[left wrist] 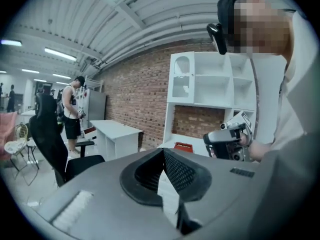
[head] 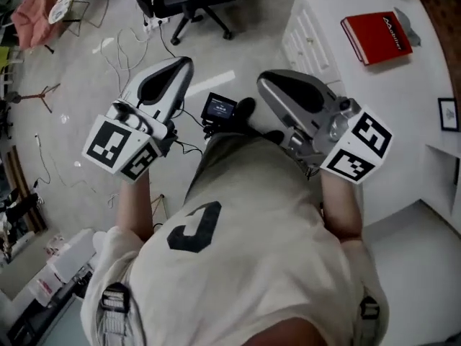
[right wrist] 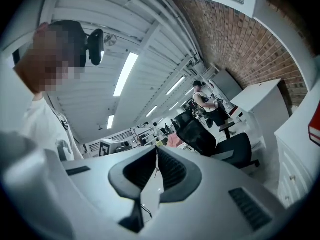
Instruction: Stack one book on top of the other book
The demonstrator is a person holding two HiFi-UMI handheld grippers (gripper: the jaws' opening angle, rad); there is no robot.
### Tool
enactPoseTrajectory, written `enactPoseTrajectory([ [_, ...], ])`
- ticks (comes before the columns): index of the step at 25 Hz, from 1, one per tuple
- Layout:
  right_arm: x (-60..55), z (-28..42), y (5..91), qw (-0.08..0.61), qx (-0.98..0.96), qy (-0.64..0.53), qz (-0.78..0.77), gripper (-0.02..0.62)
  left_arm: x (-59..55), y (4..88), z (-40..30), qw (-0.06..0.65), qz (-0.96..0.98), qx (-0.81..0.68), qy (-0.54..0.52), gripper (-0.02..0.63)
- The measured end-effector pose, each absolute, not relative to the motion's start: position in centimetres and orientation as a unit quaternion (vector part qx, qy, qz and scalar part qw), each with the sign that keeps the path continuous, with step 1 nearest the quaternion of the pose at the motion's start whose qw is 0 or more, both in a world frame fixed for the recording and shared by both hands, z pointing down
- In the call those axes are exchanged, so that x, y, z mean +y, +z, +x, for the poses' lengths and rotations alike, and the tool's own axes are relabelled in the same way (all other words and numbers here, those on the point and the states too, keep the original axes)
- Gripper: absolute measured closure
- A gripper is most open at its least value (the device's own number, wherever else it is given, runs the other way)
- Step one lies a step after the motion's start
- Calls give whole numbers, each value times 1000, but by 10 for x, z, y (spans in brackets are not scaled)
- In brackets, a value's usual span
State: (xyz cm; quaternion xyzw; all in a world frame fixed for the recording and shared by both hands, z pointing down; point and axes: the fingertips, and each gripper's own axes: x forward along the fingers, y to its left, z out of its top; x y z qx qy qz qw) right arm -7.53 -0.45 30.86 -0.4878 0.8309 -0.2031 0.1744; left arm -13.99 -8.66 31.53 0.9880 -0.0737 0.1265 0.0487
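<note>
Cream short-sleeved T-shirt (head: 245, 265) with dark hook-shaped print (head: 194, 225); grey strap buckles (head: 114, 299) at 7 and 5 o'clock. Grey-shelled left gripper (head: 181, 66) and right gripper (head: 268, 79) carry black-and-white marker cubes (head: 119, 146) at 9 and 3 o'clock.

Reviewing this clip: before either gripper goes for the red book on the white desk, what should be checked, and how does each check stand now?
1. Red book lies flat on the white desk: ok.
2. Second book in sight: cannot tell. A grey thing shows behind the red book, too little of it to name.
3. Left gripper empty: ok.
4. Right gripper empty: ok.
5. Jaws apart for a grasp: not ok, both pairs are together.
6. Grippers at the book: not ok, both are held close to the person's chest, off the desk.
</note>
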Motion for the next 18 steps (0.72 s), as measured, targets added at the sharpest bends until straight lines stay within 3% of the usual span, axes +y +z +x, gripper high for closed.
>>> enactPoseTrajectory([
  [5, -17, -56, 333, 141, 805, -240, -525, 584, -106, 355, -126, 99, 982, -71, 146, 604],
  [18, -72, -29, 352, 111, 775, -256, -568, 589, -163, 375, -72, 121, 982, -5, 148, 604],
])
